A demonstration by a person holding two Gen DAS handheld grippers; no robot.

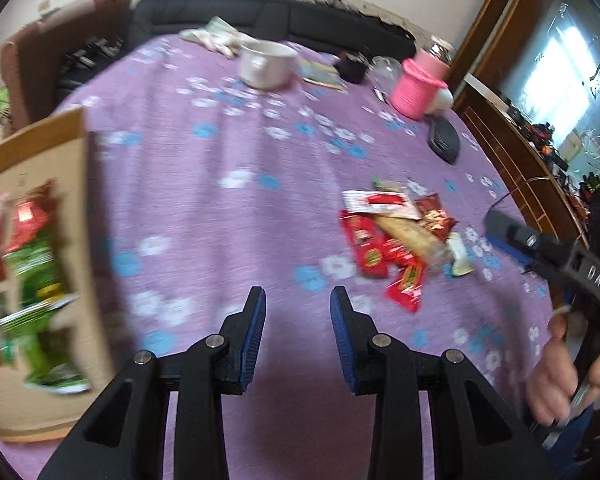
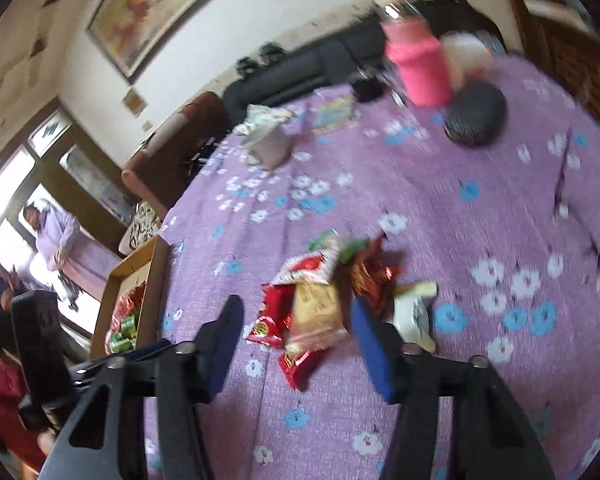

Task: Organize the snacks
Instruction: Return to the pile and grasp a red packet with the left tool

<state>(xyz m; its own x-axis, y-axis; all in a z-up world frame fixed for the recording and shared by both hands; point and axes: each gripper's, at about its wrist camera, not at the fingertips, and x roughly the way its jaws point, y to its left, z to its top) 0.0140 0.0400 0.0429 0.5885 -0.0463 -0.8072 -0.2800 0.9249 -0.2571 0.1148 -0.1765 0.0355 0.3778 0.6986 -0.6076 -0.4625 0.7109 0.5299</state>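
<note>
A pile of snack packets (image 1: 392, 240), red, tan and white, lies on the purple flowered tablecloth (image 1: 220, 208). An open cardboard box (image 1: 40, 160) at the left edge holds green and red packets (image 1: 40, 264). My left gripper (image 1: 297, 294) is open over bare cloth between the box and the pile, with nothing between its fingers. In the right wrist view my right gripper (image 2: 296, 302) is open just short of the snack pile (image 2: 316, 304), its pads touching nothing. The box (image 2: 140, 268) shows at the left there. The picture is blurred.
At the table's far side stand a white mug (image 1: 266, 64), a pink container (image 1: 418, 88) and a dark oval case (image 1: 444, 140). A black sofa runs behind, a wooden cabinet (image 1: 512, 160) on the right. A person (image 2: 48, 236) stands by the window.
</note>
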